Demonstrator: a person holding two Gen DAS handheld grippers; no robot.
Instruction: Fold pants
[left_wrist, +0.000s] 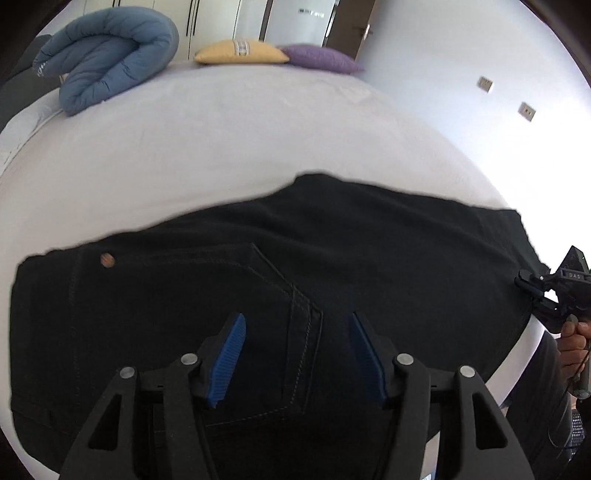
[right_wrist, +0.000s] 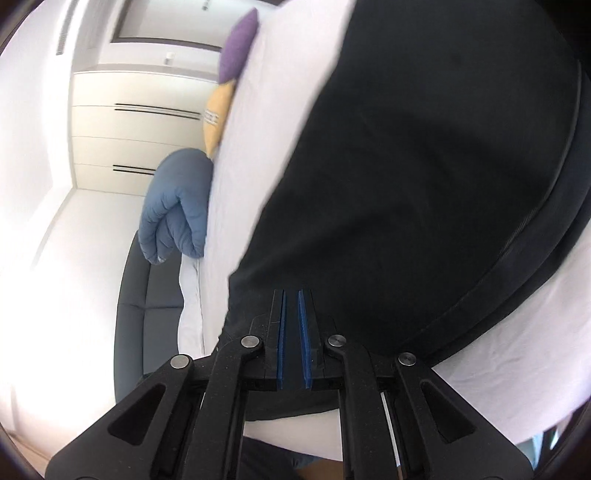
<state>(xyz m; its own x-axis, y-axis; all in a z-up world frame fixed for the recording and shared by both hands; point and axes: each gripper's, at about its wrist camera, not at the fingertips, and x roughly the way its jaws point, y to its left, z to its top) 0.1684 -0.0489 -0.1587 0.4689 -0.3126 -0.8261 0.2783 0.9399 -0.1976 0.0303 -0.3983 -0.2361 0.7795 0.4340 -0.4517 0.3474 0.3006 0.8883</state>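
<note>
Black pants (left_wrist: 332, 240) lie spread across the white bed (left_wrist: 221, 147), with a back pocket and a copper rivet (left_wrist: 107, 260) facing up. My left gripper (left_wrist: 297, 317) hovers over the pocket, its blue pads wide apart with nothing between them. In the left wrist view, my right gripper (left_wrist: 530, 291) sits at the right end of the pants, held by a hand (left_wrist: 574, 343). In the right wrist view, the right gripper (right_wrist: 291, 293) points along the pants (right_wrist: 424, 166). Its pads stand a narrow slit apart and I see no cloth pinched between them.
A rolled blue duvet (left_wrist: 110, 51) lies at the bed's far left. A yellow pillow (left_wrist: 240, 51) and a purple pillow (left_wrist: 321, 59) rest at the far edge. A dark padded bench (right_wrist: 147, 314) stands beside the bed. White cabinets line the wall behind.
</note>
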